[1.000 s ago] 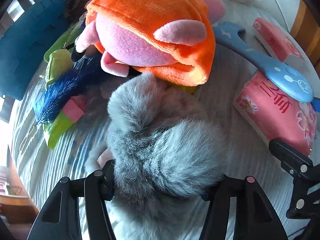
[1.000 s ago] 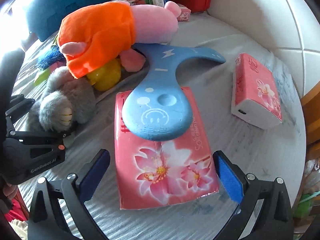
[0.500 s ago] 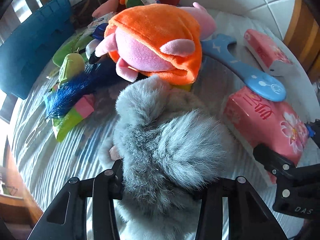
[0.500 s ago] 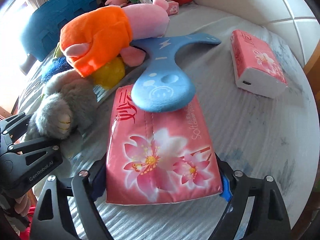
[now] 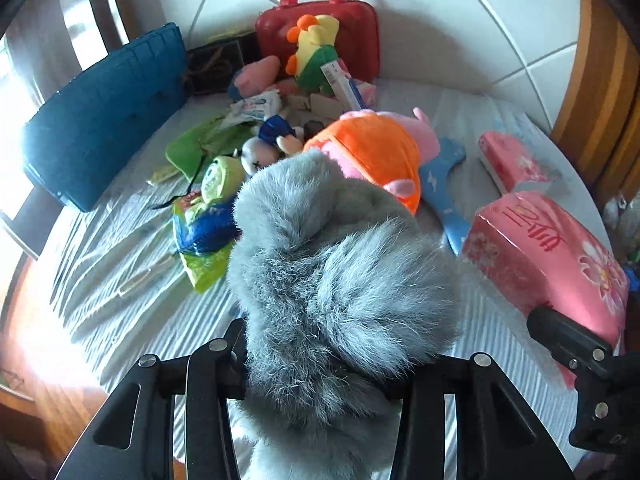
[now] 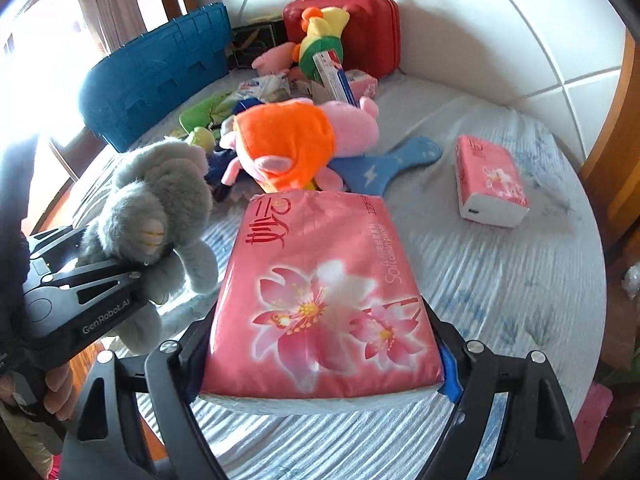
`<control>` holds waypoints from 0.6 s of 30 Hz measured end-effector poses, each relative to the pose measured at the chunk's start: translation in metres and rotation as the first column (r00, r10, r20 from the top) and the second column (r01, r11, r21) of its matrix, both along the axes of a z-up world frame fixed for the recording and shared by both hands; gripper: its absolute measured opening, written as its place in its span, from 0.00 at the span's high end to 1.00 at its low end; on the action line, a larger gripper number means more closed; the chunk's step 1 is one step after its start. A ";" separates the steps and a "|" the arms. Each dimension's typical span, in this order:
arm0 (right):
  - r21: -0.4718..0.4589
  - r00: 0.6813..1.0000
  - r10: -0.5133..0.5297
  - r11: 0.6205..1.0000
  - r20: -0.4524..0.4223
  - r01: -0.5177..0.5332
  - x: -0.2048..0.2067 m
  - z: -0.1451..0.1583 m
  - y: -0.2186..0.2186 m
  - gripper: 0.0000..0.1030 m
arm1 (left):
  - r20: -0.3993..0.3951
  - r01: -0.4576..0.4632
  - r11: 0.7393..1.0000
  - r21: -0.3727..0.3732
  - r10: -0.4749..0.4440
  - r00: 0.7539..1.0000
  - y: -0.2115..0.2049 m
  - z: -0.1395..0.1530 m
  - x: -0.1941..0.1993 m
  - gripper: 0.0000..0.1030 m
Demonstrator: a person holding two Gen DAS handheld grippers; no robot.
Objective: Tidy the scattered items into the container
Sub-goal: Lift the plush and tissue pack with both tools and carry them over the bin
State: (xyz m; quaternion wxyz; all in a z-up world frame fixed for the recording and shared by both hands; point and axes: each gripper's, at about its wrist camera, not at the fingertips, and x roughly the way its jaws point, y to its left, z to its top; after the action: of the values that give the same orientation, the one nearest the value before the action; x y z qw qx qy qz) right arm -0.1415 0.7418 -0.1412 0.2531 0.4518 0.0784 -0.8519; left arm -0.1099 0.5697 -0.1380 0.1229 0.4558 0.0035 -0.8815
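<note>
Bed (image 6: 500, 300) carries the mess; blue basket (image 6: 160, 76) at its far-left edge, prob the container. My left hand-held gripper (image 5: 320, 364) clamps grey plush (image 5: 340, 288), lifted for carry. Right hand-held gripper (image 6: 320, 356) squeezes pink tissue pack (image 6: 320, 288) by its sides, off the sheet. Second pack (image 6: 490, 180) near right edge, untouched.

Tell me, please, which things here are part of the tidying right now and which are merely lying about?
In hand:
- grey plush toy, clamped in the left gripper
- pink tissue pack, clamped in the right gripper
- blue basket, the likely container

Lying about:
- orange-and-pink plush
- blue paddle
- small tissue pack
- red case
</note>
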 end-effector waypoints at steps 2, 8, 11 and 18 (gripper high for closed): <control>-0.010 0.999 -0.003 1.000 -0.032 0.002 0.010 0.015 -0.006 0.17 | -0.028 0.006 1.000 0.003 -0.006 1.000 -0.014 0.012 0.008 0.59; -0.023 0.991 -0.013 1.000 -0.137 0.010 0.025 0.054 -0.059 0.17 | -0.100 0.038 0.999 0.004 -0.037 0.994 -0.071 0.043 0.024 0.59; -0.027 0.983 -0.031 0.999 -0.181 0.027 0.034 0.069 -0.098 0.17 | -0.126 0.071 0.997 -0.002 -0.071 0.990 -0.108 0.054 0.030 0.59; -0.055 0.963 -0.114 0.993 -0.244 0.103 0.047 0.092 -0.184 0.17 | -0.145 0.133 0.991 -0.025 -0.135 0.980 -0.185 0.069 0.026 0.59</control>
State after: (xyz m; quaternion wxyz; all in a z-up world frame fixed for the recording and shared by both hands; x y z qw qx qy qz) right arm -0.0948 0.5574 -0.0494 0.2037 0.3405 0.0667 -0.9155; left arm -0.0839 0.3852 -0.0695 0.0658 0.3880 -0.0248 -0.9190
